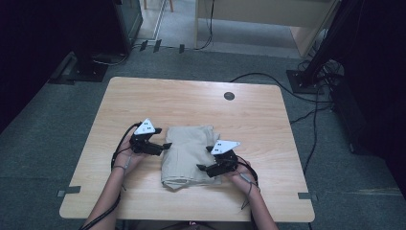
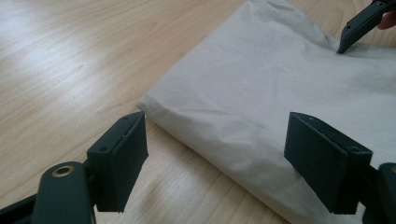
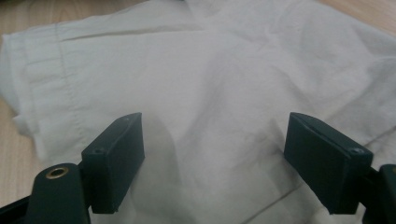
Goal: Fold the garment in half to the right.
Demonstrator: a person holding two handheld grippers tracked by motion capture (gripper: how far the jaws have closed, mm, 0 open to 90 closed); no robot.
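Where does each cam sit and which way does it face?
High view: above the near edge, facing forward and down on the table; forearms, left tongs, right tongs.
Left gripper view: on the left tongs, facing the cloth's edge; open jaws.
Right gripper view: over the cloth, open jaws.
Shared: cloth.

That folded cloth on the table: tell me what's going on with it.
A person works a folded beige garment on a wooden table with two hand-held grippers. The left gripper sits at the garment's left edge, its jaws wide apart with nothing between them. The right gripper hangs over the garment's right side, jaws also open and gripping nothing. The garment lies flat in a neat stack, held by neither.
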